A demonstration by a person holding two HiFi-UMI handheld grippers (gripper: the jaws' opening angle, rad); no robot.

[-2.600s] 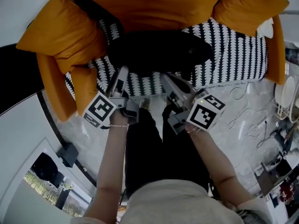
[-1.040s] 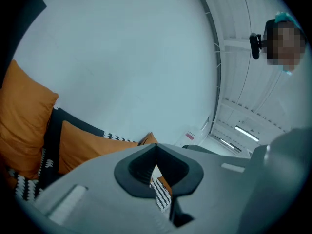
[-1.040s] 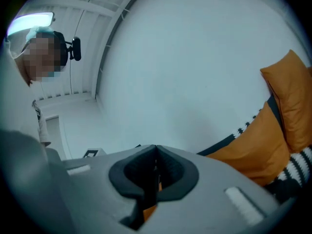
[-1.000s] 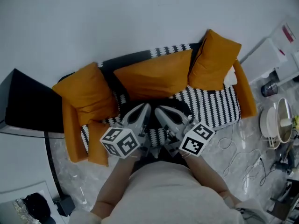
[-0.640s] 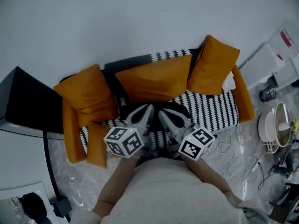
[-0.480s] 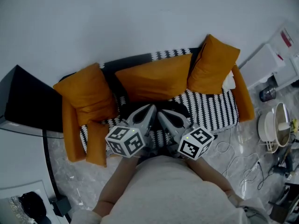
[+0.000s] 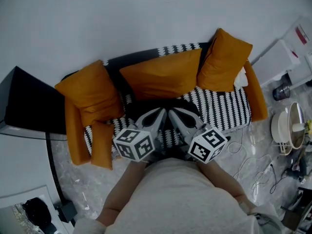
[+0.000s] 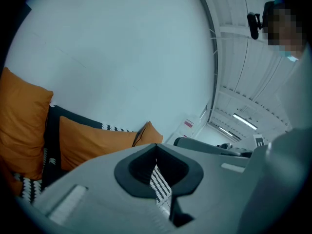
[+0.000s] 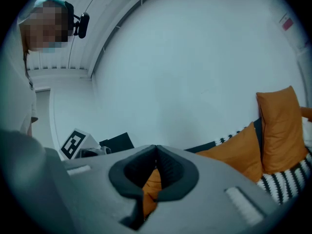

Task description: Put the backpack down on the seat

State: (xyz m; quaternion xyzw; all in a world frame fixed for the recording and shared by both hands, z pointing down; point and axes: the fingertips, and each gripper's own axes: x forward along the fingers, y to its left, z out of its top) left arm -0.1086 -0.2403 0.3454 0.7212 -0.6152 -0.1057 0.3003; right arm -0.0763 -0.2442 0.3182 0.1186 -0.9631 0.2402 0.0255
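In the head view the black backpack lies on the sofa's black-and-white patterned seat, below the middle orange cushion. My two grippers cover most of it. The left gripper and the right gripper are side by side over the seat's front edge, their marker cubes close to my body. Both are shut with nothing held. In the left gripper view the left gripper has its jaws together, pointing at the sofa back and the wall. In the right gripper view the right gripper is shut too, with an orange cushion at the right.
Orange cushions fill the sofa's left end and right end. A black cabinet stands left of the sofa. Loose cables lie on the marble floor at the right, near a white dish rack and a white box.
The head view has pulled back, so the whole sofa shows. Both grippers, then reaching at the backpack, are now drawn back close together near my body. Over the last second they barely shifted.
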